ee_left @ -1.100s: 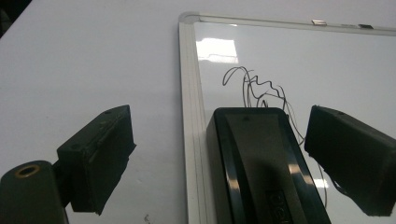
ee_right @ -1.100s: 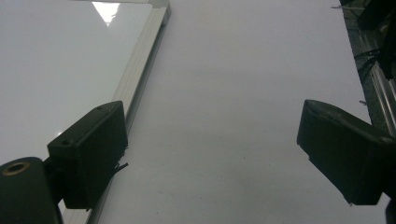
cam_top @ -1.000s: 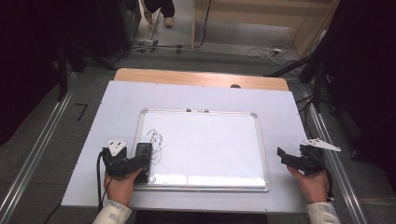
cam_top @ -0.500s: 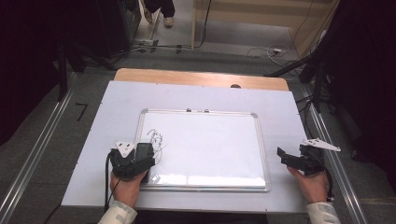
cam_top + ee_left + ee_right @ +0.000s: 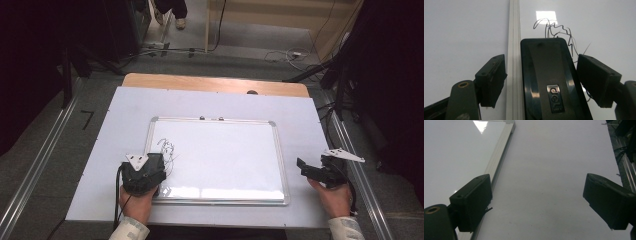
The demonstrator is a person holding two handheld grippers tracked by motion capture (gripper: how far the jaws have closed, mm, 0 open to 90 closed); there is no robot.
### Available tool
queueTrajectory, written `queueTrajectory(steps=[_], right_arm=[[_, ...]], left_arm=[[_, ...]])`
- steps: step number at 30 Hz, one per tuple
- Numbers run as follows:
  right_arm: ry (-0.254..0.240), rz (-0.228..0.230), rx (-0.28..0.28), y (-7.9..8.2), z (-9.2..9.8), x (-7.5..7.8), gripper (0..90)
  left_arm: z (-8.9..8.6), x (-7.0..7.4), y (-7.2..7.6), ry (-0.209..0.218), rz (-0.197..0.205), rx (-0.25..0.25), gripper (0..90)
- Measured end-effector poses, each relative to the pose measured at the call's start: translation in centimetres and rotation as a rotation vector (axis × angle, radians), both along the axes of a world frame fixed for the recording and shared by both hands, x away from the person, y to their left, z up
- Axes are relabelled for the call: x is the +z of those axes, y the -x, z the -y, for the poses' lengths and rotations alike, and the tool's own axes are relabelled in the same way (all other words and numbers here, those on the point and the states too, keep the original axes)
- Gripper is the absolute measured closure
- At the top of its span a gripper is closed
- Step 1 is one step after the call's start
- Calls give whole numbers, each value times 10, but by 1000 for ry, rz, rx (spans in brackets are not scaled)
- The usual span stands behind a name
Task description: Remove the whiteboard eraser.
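Your left gripper sits over the near left corner of the whiteboard, and a black eraser lies lengthwise between its jaws; the jaws stand spread on either side of it with a gap showing at each flank, so they are not pressing it. The eraser lies just inside the board's silver frame, and its far end reaches the black scribble drawn on the board. In the high view that gripper and your left hand cover the same corner, with the scribble just beyond. Your right gripper rests on the white table just off the board's right edge; its jaws are wide apart with nothing between them, the frame running beside one jaw. Beyond the white cover a wooden strip edges the far side, and cables trail across the grey floor behind.
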State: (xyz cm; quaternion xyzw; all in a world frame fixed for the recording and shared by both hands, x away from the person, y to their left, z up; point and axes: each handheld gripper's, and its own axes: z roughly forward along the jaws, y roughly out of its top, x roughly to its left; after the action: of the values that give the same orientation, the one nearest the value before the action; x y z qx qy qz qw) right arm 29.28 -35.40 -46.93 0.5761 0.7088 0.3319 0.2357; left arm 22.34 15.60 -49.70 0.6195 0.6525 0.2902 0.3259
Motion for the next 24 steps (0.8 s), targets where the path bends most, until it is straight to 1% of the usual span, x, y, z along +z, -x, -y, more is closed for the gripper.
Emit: queueTrajectory(steps=[4,10,18,24], right_arm=[[1,1,0,0,0,0,72],[-1,2,0,0,0,0,72],[0,2,0,0,0,0,72],[1,4,1,0,-1,0,72]], left_arm=[[1,-1,1,7,-3,17,250],[2,-2,0,18,0,22,265],[4,-4,-1,15,-1,14,291],[6,-5,-2,11,-9,4,304]])
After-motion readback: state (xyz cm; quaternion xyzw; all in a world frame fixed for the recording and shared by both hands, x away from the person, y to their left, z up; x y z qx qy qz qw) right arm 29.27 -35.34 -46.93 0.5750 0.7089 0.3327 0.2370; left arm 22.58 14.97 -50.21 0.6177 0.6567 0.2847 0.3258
